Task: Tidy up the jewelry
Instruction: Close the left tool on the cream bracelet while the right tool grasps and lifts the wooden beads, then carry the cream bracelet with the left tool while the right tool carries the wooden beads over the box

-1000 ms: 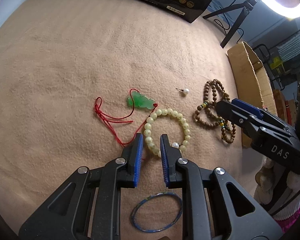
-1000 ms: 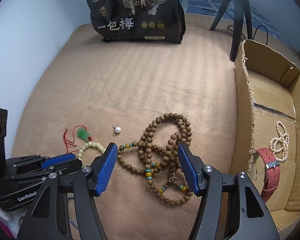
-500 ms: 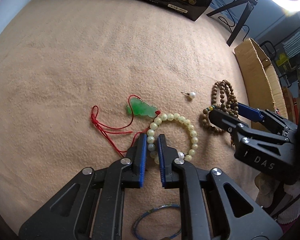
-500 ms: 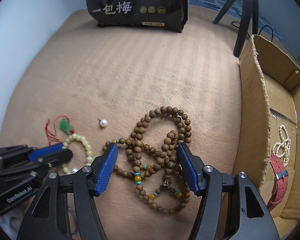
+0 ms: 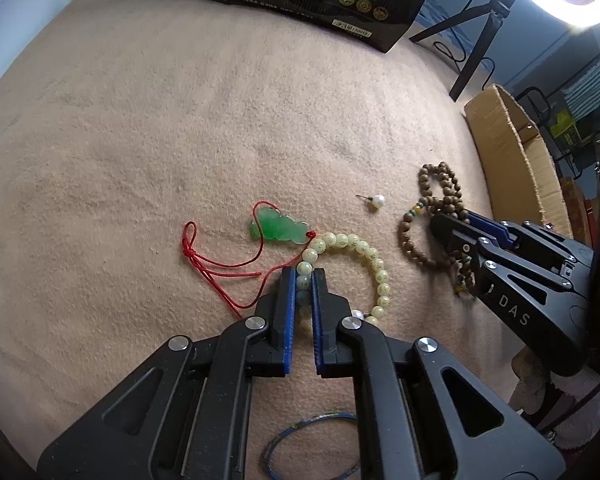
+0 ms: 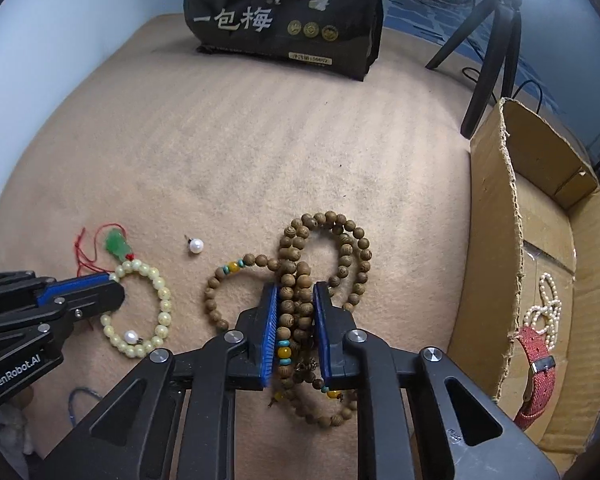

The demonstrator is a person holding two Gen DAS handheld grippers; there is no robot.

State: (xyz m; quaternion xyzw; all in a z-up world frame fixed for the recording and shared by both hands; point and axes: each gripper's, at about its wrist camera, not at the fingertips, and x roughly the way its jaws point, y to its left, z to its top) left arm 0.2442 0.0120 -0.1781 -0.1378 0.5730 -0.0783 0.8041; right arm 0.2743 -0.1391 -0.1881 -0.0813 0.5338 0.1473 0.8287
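Blue-padded jaws have shut on both sides within the last second. The left gripper (image 5: 303,280), a second ago straddling the pale bead bracelet (image 5: 352,268) with a clear gap, has narrowed until its pads clamp the bracelet's near-left arc, a couple of beads pinched between them. The right gripper (image 6: 296,312), which stood wide open around the wooden bead mala (image 6: 320,264), has closed on a bunch of its strands near the middle, including the stretch with the turquoise and amber beads.

Both pieces lie on the tan blanket (image 5: 140,120); neither looks lifted yet. That suggests the task is moving from reaching to carrying, probably two pieces at once towards the cardboard box (image 6: 496,240) on the right, where a pearl strand (image 6: 546,300) and a red watch strap (image 6: 538,380) already lie.

The green pendant (image 5: 278,226) on its red cord (image 5: 220,268) rests just left of the bracelet, its cord passing close beside the left jaws, so a lift might drag it. A single pearl stud (image 5: 378,201) sits loose between bracelet and mala, another small pearl (image 6: 131,336) lies inside the bracelet's near rim, and a thin blue bangle (image 5: 312,444) lies nearer, under the left gripper. These remain to sort.
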